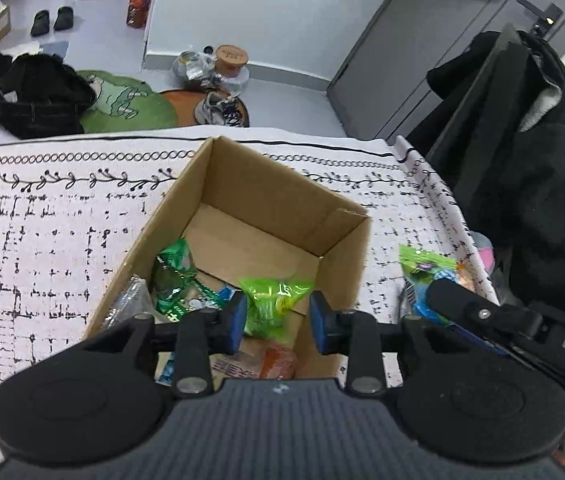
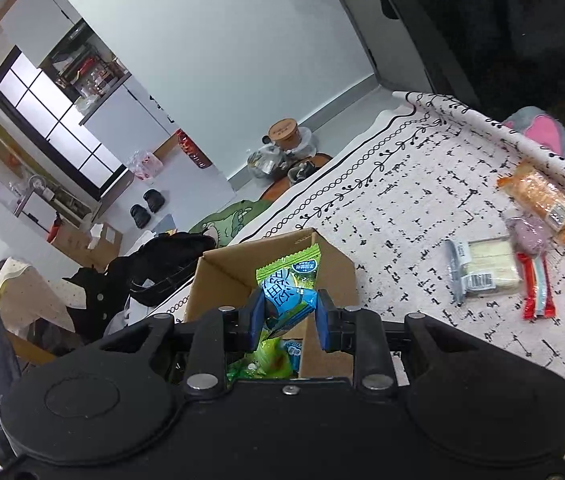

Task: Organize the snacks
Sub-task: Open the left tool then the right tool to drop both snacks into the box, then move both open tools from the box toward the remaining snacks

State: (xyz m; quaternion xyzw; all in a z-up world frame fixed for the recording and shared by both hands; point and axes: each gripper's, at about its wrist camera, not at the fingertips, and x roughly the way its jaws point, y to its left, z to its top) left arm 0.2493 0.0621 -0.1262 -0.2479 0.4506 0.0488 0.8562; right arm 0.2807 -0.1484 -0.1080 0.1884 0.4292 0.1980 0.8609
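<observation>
While the cardboard box (image 1: 282, 216) sits mid-table with its far half bare, the left gripper (image 1: 278, 320) tilts down over its near end, jaws parted around a green packet (image 1: 274, 300) without pressing it. The right gripper (image 2: 288, 316), just right, pinches a green-and-blue packet (image 2: 288, 280) above the box rim; more snacks (image 2: 490, 268) lie spread across the tablecloth (image 2: 402, 208) farther right.

Lived-in home, slippers (image 1: 52, 21) on floor, sneaker (image 1: 218, 109), patterned tablecloth (image 1: 54, 216)

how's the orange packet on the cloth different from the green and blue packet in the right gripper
The orange packet lies flat on the patterned cloth, untouched; the green and blue packet is clamped in the right gripper above the cardboard box. The orange one is plain and see-through; the held one carries bold printed lettering. Both are sealed plastic snack wrappers.
</observation>
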